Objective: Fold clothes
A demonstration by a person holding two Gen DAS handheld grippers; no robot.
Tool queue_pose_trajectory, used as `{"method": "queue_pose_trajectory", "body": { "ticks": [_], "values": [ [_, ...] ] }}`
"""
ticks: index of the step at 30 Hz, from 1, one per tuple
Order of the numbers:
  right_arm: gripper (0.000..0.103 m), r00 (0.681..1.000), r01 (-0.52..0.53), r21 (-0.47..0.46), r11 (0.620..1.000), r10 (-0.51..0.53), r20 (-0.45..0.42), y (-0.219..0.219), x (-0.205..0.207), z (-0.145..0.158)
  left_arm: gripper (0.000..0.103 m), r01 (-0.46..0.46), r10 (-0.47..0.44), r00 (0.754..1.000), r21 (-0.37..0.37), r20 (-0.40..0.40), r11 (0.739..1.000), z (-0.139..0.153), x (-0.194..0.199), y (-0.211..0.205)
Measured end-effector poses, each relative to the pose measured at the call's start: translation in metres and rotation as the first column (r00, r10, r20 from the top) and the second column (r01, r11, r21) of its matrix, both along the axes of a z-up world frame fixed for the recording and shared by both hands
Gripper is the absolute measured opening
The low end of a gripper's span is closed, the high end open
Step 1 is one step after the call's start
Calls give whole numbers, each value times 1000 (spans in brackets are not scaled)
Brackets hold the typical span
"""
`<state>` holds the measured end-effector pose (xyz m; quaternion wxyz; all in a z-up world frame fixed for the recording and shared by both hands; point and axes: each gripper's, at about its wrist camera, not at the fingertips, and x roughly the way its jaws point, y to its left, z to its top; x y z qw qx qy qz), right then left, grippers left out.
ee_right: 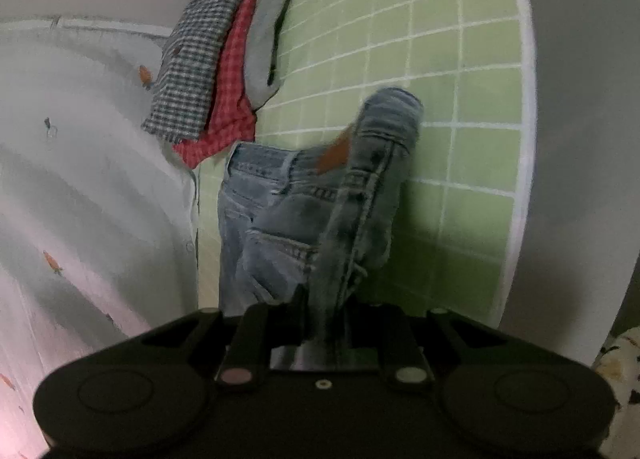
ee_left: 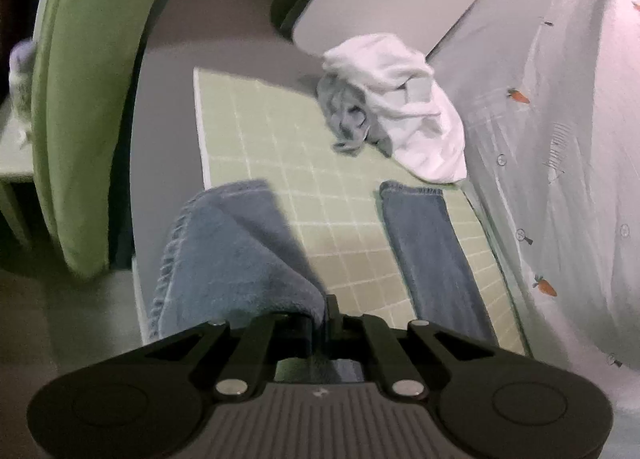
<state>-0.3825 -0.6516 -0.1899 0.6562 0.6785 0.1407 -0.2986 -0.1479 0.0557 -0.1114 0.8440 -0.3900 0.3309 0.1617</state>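
Blue denim jeans, bunched, half-lifted

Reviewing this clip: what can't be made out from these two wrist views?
- Left gripper fingertips: left wrist view, wrapped in the jeans leg.
- Right gripper fingertips: right wrist view, buried in bunched denim at the waistband.
- Middle of the jeans: outside both views, so how the halves join is unseen.
- White and grey clothes pile: blurred, items indistinct.
- Folded stack: garment types unclear.
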Motion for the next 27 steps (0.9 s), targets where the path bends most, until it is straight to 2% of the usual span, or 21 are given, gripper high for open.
{"method": "queue_pose_trajectory", "body": {
  "ticks": [6,14,18,23,25,27],
  "values": [
    [17,999,-27,-12,1000,28,18,-9,26,23,5,41,-46,998,111,41,993,34,20,-24],
    [17,996,-13,-76,997,20,84,-20,69,60,5,162,-183,981,235,69,958,68,79,-50],
    [17,994,35,-90,995,-26,104,-22,94,72,5,187,-205,976,203,75,961,77,108,-51],
    [17,992,88,-117,989,-76,102,-25,129,82,5,240,-259,963,190,80,952,83,142,-56],
    [17,994,94,-137,986,-86,64,-24,145,76,5,265,-281,958,186,59,946,73,164,-62],
    [17,995,99,-157,983,-96,26,-23,162,70,5,258,-263,965,139,13,956,50,189,-64]
  ]
}}
